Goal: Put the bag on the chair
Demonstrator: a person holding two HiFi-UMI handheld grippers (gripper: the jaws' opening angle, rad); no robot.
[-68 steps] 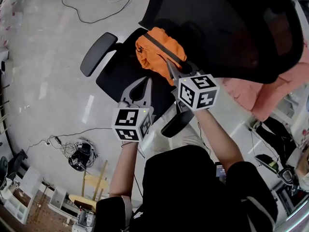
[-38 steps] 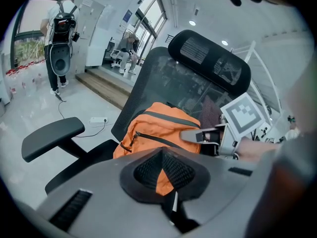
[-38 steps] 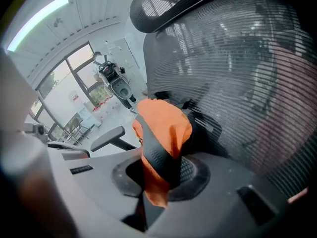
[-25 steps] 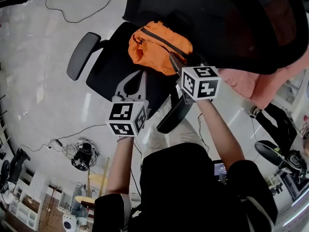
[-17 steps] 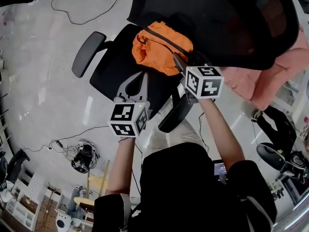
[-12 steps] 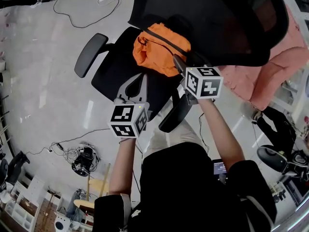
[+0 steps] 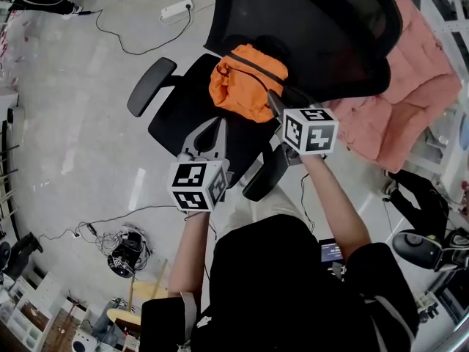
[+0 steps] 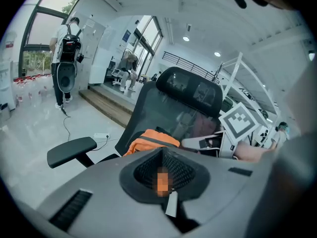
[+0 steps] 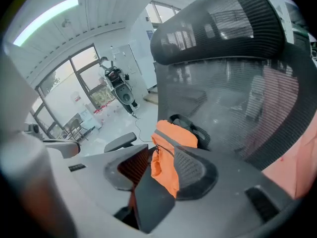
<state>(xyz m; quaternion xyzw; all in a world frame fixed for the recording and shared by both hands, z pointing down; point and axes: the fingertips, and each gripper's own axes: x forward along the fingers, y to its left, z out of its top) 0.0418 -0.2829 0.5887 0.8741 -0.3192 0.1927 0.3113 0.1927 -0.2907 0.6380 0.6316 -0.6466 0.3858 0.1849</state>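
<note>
The orange bag [image 7: 245, 83] lies on the seat of the black office chair [image 7: 187, 116], against its mesh back. My right gripper [image 7: 275, 103] hovers just right of the bag and above it. Its jaws have just been closing but stand open, gripping nothing. In the right gripper view the bag [image 9: 171, 148] shows through the gap of that gripper [image 9: 161, 170], farther off. My left gripper [image 7: 218, 127] hangs over the seat's front, shut and empty. In the left gripper view, the bag [image 8: 148, 142] sits beyond that gripper [image 8: 162, 170].
The chair's armrests [image 7: 152, 86] [image 7: 265, 173] flank the seat. A pink garment [image 7: 410, 101] is heaped to the right. A power strip [image 7: 178, 9] and cables lie on the floor, with a cable tangle [image 7: 121, 240] at lower left. A person [image 8: 67, 58] stands far off.
Both grippers have lifted a little away from the seat. The right gripper's tips, earlier at the bag, now stand clear of it. The bag stays on the chair.
</note>
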